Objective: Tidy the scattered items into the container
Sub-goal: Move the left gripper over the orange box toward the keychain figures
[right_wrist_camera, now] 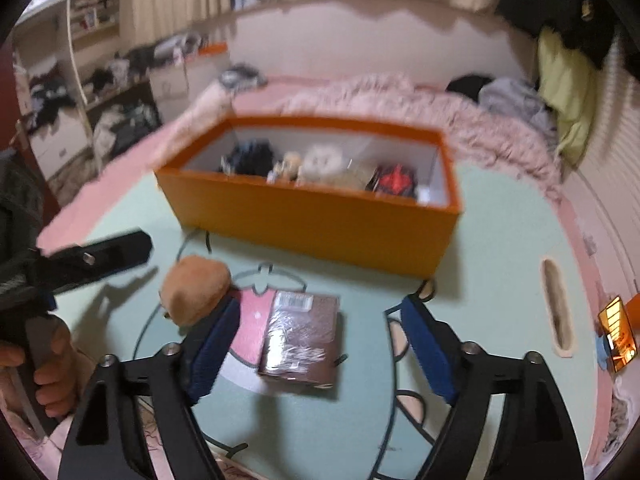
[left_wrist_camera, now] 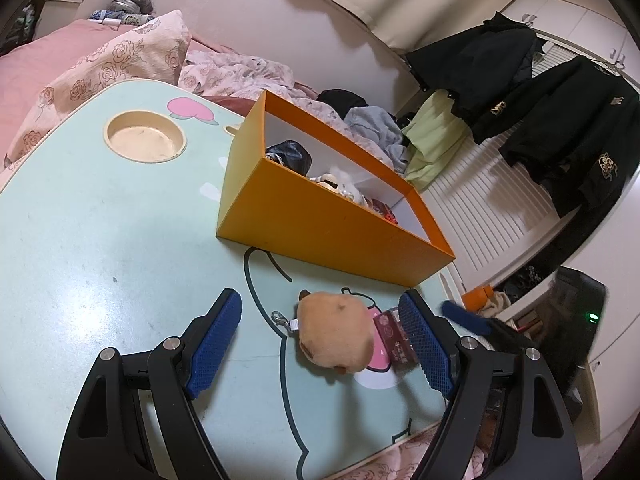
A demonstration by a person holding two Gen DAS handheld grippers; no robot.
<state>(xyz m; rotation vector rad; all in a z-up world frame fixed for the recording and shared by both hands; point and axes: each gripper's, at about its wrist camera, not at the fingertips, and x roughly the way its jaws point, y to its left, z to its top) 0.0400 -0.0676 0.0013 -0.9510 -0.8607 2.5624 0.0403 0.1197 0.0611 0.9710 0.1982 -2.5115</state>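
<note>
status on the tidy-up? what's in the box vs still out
Mostly done: the orange box already holds several items, including a dark bundle, a white plush and a red-black packet. Nothing is in hand: the left gripper and right gripper both stand open. Left on the table: the tan plush and the brown wrapped box.

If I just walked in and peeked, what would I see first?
The big orange box jumps out first: it sits at the far side of the pale green table and already holds several small things. In front of it lie a fuzzy tan plush toy and, right beside it, a shiny brown packet. The open left gripper hangs over the toy, and the open right gripper over the packet.
</note>
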